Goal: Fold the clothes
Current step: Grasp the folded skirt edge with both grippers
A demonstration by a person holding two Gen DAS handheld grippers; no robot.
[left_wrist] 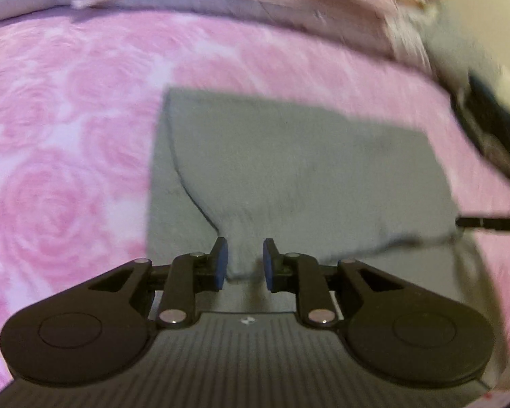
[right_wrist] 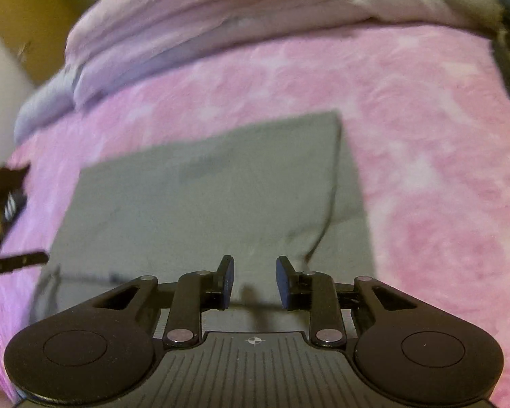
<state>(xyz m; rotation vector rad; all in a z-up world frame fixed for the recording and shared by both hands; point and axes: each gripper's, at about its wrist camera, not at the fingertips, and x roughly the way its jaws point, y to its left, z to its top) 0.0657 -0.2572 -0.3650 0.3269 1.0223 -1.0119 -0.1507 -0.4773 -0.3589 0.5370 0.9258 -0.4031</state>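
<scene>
Left wrist view: my left gripper (left_wrist: 244, 263) sat part-open, grey garment (left_wrist: 299, 170) fold between pads, unpinched; right gripper (right_wrist: 255, 280) released above it.

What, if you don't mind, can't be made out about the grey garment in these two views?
- Left wrist view: the grey garment's near edge is hidden behind the left tool; blur leaves it unclear whether the pads pinch it.
- Right wrist view: its near hem lies under the right tool.
- Both views: motion blur hides seams and garment type.
</scene>
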